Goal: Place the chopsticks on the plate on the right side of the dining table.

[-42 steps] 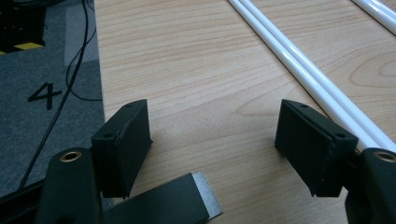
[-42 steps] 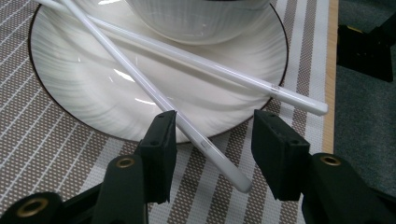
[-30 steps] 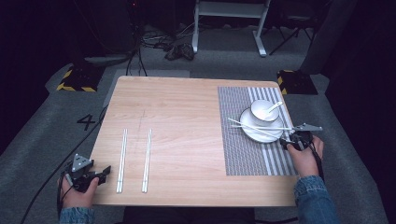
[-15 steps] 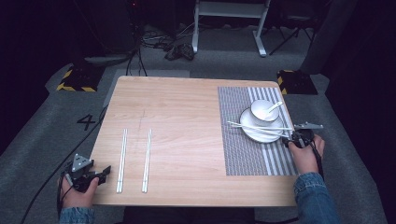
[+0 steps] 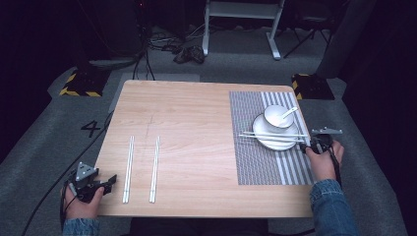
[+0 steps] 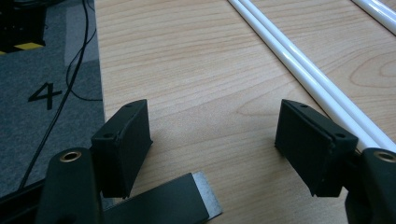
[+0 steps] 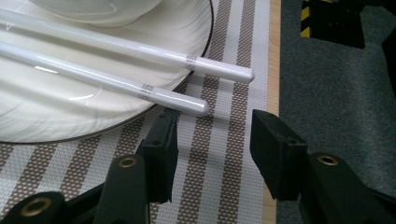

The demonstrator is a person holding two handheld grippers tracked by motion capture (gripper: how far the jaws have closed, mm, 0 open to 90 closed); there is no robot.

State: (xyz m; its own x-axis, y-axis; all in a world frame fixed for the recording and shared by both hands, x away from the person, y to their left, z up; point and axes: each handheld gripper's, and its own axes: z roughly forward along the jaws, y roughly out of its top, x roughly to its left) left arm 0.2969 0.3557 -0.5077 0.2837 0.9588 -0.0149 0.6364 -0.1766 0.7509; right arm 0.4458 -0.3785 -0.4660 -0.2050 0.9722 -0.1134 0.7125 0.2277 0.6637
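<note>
Hovering: my right gripper [image 7: 210, 140] sits at lower centre of its view, jaws apart, gripping nothing.
Chopsticks [image 7: 140, 70]: upper left, across the plate [image 7: 56, 112], tips just beyond my jaws.
Left gripper [image 6: 212, 140]: jaws spread wide, empty, over table [image 6: 196, 70].

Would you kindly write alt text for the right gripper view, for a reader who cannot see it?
The right gripper has its two black jaws open and empty just short of the ends of two white chopsticks, which lie across a white plate and overhang its rim. The plate sits on a striped placemat near the table edge, with grey floor beyond.
</note>
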